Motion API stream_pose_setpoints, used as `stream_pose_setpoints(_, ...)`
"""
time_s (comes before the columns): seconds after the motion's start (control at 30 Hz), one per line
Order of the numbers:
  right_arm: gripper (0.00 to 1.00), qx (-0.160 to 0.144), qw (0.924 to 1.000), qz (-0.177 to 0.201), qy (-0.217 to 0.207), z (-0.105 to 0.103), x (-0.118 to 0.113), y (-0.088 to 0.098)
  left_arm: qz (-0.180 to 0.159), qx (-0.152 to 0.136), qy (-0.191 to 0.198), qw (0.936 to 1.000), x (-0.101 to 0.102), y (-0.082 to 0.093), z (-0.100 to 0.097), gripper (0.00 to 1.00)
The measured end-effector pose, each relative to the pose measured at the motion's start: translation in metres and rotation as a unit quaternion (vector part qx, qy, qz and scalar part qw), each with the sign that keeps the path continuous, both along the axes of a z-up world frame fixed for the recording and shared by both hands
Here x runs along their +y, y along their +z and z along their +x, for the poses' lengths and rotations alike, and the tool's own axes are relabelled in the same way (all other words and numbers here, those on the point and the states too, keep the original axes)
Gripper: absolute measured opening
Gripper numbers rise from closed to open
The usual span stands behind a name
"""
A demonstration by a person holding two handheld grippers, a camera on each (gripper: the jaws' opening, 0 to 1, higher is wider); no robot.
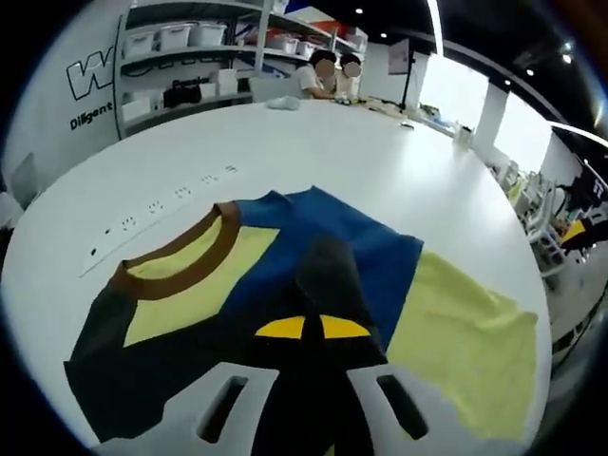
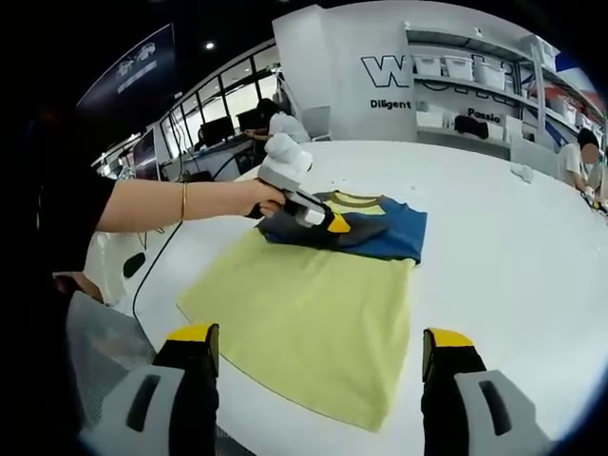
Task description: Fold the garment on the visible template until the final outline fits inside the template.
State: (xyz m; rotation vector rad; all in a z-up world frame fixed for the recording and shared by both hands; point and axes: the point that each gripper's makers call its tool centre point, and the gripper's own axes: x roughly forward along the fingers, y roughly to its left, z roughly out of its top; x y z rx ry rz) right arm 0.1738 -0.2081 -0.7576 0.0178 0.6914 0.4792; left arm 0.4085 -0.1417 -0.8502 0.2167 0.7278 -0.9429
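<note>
A T-shirt (image 1: 313, 256) in yellow, blue and dark panels with a brown collar (image 1: 185, 256) is lying on a big white table (image 1: 313, 152); its top part is folded, and the yellow body is spreading flat toward the table's near edge in the right gripper view.

The left gripper (image 1: 312, 328) is pressing its yellow-tipped jaws together on a dark fold of the T-shirt, just below the blue panel. In the right gripper view a hand (image 2: 264, 198) is holding that same gripper over the shirt's folded end. The right gripper (image 2: 318, 347) is hovering with its jaws spread wide apart, empty, above the yellow hem.

Beyond the table, shelves (image 1: 190, 57) are standing against the wall, carrying white bins (image 1: 176, 36); what is inside them cannot be told. People are sitting at the table's far side.
</note>
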Motion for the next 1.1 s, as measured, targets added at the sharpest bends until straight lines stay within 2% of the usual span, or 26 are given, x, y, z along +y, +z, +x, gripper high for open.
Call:
stream_pose_setpoints(0.07, 0.88, -0.001, 1.0000, 0.001, 0.002, 0.000, 0.002, 0.000, -0.015, 0.004, -0.009, 0.9998, -0.007, 0.007, -0.006, 0.04)
stream_pose_setpoints(0.2, 0.88, -0.001, 1.0000, -0.001, 0.005, -0.001, 0.003, 0.000, -0.029, -0.005, -0.027, 0.9992, -0.019, 0.019, -0.013, 0.04)
stream_pose_setpoints(0.27, 0.88, -0.001, 1.0000, -0.001, 0.005, -0.002, 0.003, 0.000, -0.040, 0.002, -0.042, 0.9983, -0.027, 0.022, -0.020, 0.04)
stream_pose_setpoints(0.53, 0.88, 0.000, 1.0000, -0.002, 0.002, -0.004, 0.001, -0.002, -0.051, 0.029, -0.063, 0.9963, -0.044, 0.017, -0.038, 0.04)
stream_pose_setpoints(0.87, 0.88, 0.001, 1.0000, -0.002, 0.000, 0.000, 0.000, -0.004, -0.048, 0.033, -0.083, 0.9949, -0.058, 0.009, -0.051, 0.05)
stream_pose_setpoints(1.03, 0.88, 0.000, 1.0000, 0.002, -0.003, 0.002, -0.001, -0.004, -0.048, 0.026, -0.077, 0.9955, -0.056, 0.013, -0.045, 0.19)
stream_pose_setpoints(1.1, 0.88, -0.001, 1.0000, 0.003, -0.004, 0.003, -0.002, -0.004, -0.050, 0.021, -0.075, 0.9957, -0.055, 0.016, -0.043, 0.28)
